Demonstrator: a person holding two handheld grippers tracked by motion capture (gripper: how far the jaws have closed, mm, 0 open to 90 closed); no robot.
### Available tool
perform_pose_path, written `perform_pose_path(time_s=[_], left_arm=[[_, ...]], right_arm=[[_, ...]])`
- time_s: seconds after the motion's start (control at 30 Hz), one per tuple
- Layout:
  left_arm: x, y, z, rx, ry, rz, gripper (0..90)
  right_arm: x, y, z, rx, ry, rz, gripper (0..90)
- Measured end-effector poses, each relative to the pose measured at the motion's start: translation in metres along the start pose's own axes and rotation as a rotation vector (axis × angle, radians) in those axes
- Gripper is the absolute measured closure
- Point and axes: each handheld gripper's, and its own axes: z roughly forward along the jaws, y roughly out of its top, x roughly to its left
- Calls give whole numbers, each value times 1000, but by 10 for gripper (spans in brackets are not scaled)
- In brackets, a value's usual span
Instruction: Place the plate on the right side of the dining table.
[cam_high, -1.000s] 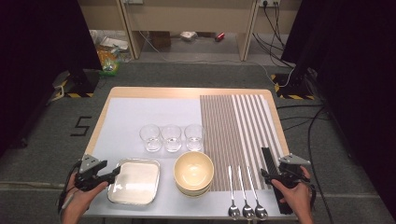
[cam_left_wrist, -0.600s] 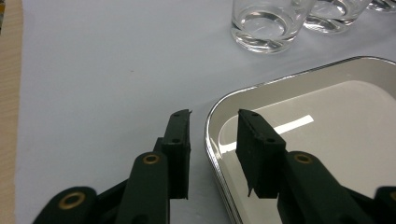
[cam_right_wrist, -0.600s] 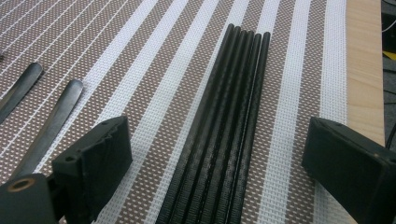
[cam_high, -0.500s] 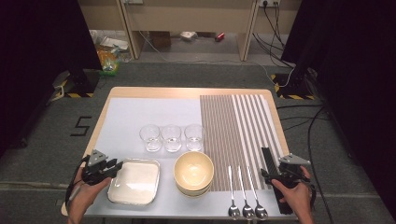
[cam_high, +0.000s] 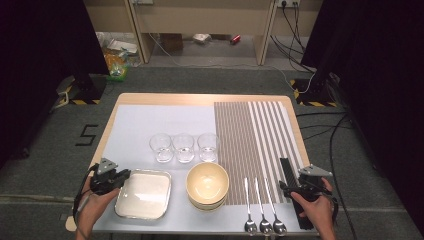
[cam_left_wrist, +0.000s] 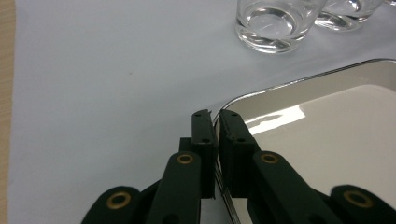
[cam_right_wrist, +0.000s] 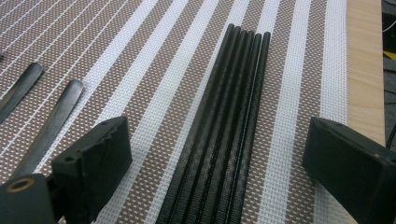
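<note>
Tray (cam_left_wrist: 327, 140) rim pinched between closed left fingers (cam_left_wrist: 203, 135), chopsticks (cam_right_wrist: 224, 130) between wide-open right fingers (cam_right_wrist: 105, 154)

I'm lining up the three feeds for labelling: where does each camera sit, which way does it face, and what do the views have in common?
High view: above the person's side, facing forward and down on the table; both hands with left tongs and right tongs enter at the bottom.
Left gripper view: rides the left tongs, looking along shut jaws pinching the tray rim.
Right gripper view: rides the right tongs, open jaws astride the black chopsticks.
Shared: tray and chopsticks also show in the high view.
</note>
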Motion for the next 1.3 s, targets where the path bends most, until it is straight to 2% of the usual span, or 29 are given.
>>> perform_pose_path(time_s=[0.07,0.13,0.23,0.27,0.33,0.4,0.67,0.77,0.9,1.07,1.17,1.2,1.27,1.3], left_arm=[[1,2,-3,-18,-7,-9,853],[1,7,-8,-31,-5,0,860],[0,15,-12,-29,-4,17,867],[1,17,-14,-14,-8,26,868],[1,17,-14,-30,2,26,869],[3,17,-15,-21,-1,25,869],[18,9,-15,-13,-6,-16,867],[24,5,-17,-7,-20,-35,868],[27,3,-18,-4,-16,-39,867],[31,0,-19,-14,-20,-69,860],[32,-1,-20,-10,-34,-87,831],[33,-2,-21,-5,-53,-103,821],[33,-3,-21,-6,-55,-110,806],[34,-3,-23,8,-54,-110,791]], right_arm=[[0,0,0,0,0,0,83],[0,0,0,0,0,0,83],[0,0,0,0,0,0,83],[0,0,0,0,0,0,83],[0,0,0,0,0,0,83],[0,0,0,0,0,0,83],[0,0,0,0,0,0,83],[0,0,0,0,-1,-1,83],[0,0,0,0,-1,-1,82],[0,0,0,0,-1,-1,83],[0,0,0,0,-1,-1,83],[0,0,0,0,-1,-1,82],[0,0,0,0,-1,-1,83],[0,0,0,0,-1,-1,82]])
